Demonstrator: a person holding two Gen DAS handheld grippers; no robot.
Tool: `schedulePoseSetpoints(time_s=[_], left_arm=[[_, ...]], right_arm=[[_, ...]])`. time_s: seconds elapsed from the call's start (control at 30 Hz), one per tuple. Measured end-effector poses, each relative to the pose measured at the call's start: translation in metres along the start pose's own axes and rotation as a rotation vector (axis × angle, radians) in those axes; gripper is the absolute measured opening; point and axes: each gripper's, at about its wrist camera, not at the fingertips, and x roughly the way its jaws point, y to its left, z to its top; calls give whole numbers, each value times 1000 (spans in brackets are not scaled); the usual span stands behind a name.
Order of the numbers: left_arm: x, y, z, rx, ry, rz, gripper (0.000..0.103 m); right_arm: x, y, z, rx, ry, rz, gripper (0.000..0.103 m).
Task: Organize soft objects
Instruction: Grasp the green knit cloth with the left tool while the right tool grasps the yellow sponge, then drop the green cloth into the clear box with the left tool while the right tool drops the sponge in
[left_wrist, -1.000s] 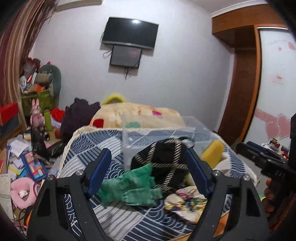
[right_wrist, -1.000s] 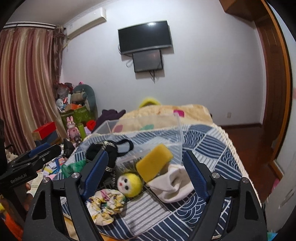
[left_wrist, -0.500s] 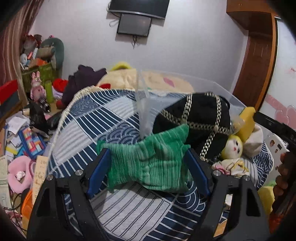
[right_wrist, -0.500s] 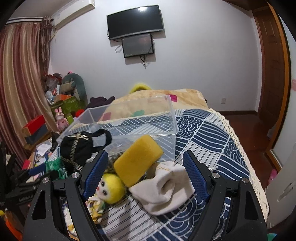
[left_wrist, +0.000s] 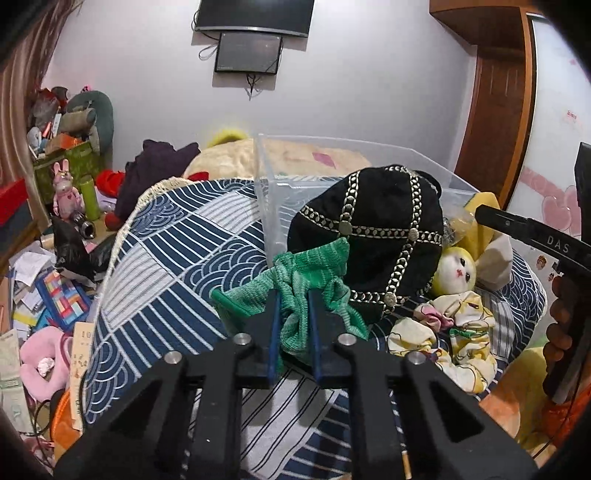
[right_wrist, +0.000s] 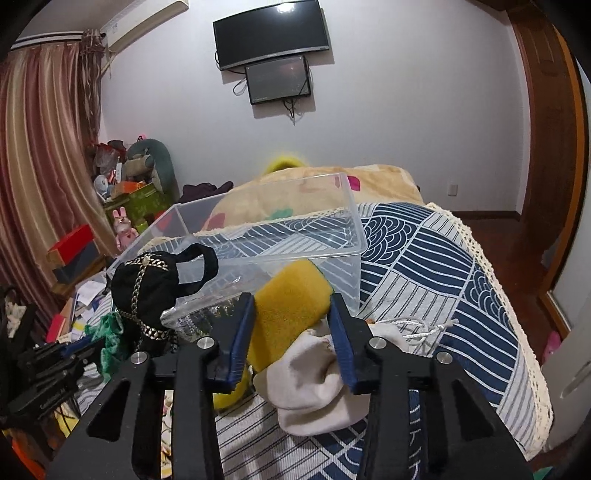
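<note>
Green knit cloth (left_wrist: 295, 295) bunches in our left gripper (left_wrist: 293, 317), pinched tight; we lift it clear of the black bag (left_wrist: 373, 236) into the clear bin (right_wrist: 258, 236), right gripper (right_wrist: 291, 332) part-spread around the yellow sponge (right_wrist: 291, 299).

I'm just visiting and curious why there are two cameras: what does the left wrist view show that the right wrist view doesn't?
Only the left view shows the doll's face and floral scrunchie, with the left gripper pinching the green cloth.

Only the right view shows the white pouch and the right gripper around the yellow sponge.

Both show the black bag and clear bin.
</note>
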Motion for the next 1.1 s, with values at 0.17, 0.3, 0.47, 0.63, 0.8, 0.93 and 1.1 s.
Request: schedulePoseSetpoints(time_s=[0.17,0.3,0.47,0.63,0.8,0.93,1.1], left_arm=[[-17,3,8,-14,-49,-18,12],[-30,1,22,-10,-100,-38,12],[-36,-3,44,3,-148,-61,12],[-32,-4,69,-4,-178,-94,12],[-24,-8,93,21,-201,-95,12],[-13,-7,106,12,-191,-114,12],[8,-8,117,10,-159,-145,12]], right_arm=[[-14,1,3,-13,-42,-4,36],[-26,1,10,-21,-80,-5,36],[-38,1,20,-24,-121,-10,36],[-45,2,32,-47,-156,-31,36],[-37,3,45,-57,-163,-51,36],[-24,3,56,-54,-160,-60,36],[-7,3,68,-49,-143,-59,36]])
